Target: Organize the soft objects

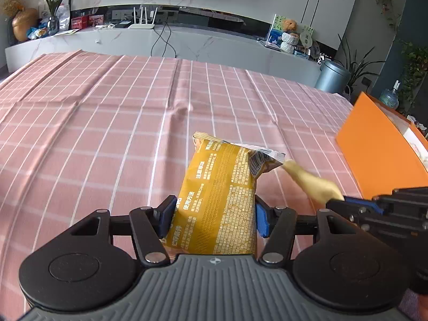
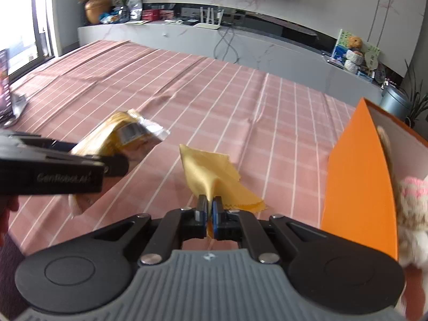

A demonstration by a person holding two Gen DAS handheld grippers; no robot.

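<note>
orange box (image 2: 358, 187) beside cloth (image 2: 211, 176), plush (image 2: 412, 214) inside

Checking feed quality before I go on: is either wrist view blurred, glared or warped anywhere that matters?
Left wrist view: the yellow packet in the left gripper is sharp, its print visible; the yellow cloth is motion-smeared. Right wrist view: the cloth in the right gripper is sharp, the packet and plush toy are blurred; window glare at far left. Both bend the cabinet edge.

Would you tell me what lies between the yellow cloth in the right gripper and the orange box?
Nothing but bare pink checked tablecloth lies between the yellow cloth and the orange box; the right wrist view shows this best.
</note>
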